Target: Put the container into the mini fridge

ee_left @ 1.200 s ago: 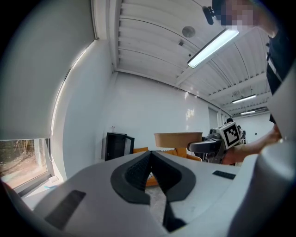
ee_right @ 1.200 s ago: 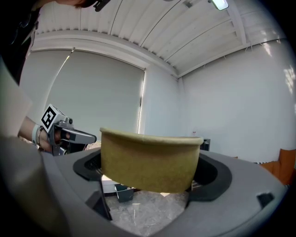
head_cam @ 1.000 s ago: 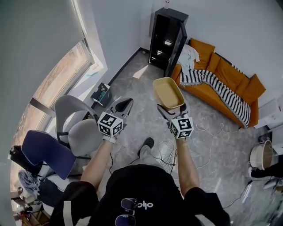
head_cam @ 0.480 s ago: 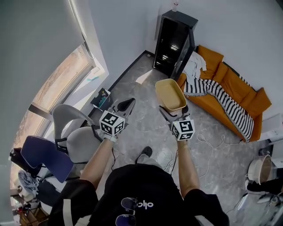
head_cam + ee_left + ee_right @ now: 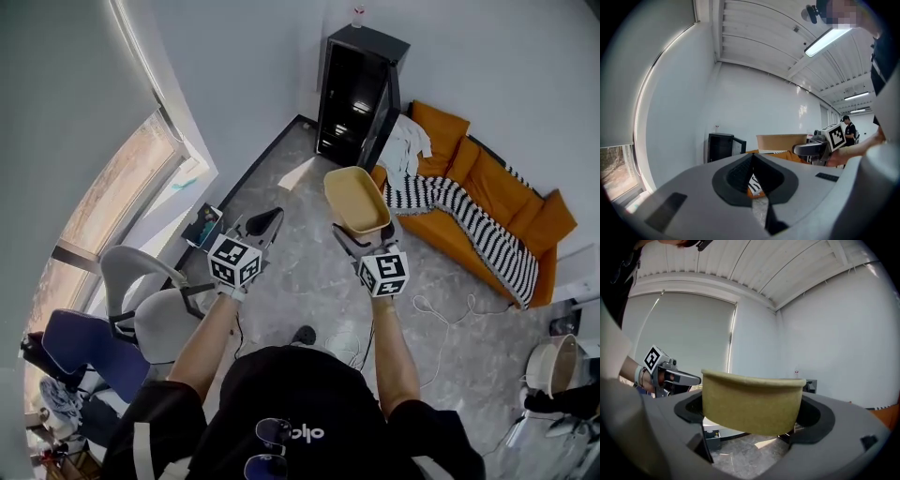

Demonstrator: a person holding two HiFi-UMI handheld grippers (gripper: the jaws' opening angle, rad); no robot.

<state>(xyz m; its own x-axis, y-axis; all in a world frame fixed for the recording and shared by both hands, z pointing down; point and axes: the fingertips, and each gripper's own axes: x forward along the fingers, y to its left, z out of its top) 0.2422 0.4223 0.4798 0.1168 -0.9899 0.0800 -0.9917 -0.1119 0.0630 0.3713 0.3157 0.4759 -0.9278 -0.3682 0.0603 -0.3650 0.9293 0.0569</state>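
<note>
A tan, empty, oval container (image 5: 356, 199) is held up over the floor, with my right gripper (image 5: 367, 231) shut on its near end. In the right gripper view the container (image 5: 752, 399) fills the space between the jaws. The black mini fridge (image 5: 361, 94) stands in the far corner with its door open, well beyond the container. My left gripper (image 5: 264, 223) hovers to the left at about the same height, shut and empty. From the left gripper view, the fridge (image 5: 721, 146) shows beyond the shut jaws and the container (image 5: 780, 142) to the right.
An orange sofa (image 5: 487, 202) with a striped blanket (image 5: 469, 211) stands right of the fridge. Grey and blue chairs (image 5: 141, 309) are at the left, next to a window. Cables (image 5: 441, 314) lie on the grey floor. A small box (image 5: 204, 227) sits by the wall.
The view has shifted forward: the chairs have slid toward the lower left. Both grippers keep the same pose, the container still in the right one.
</note>
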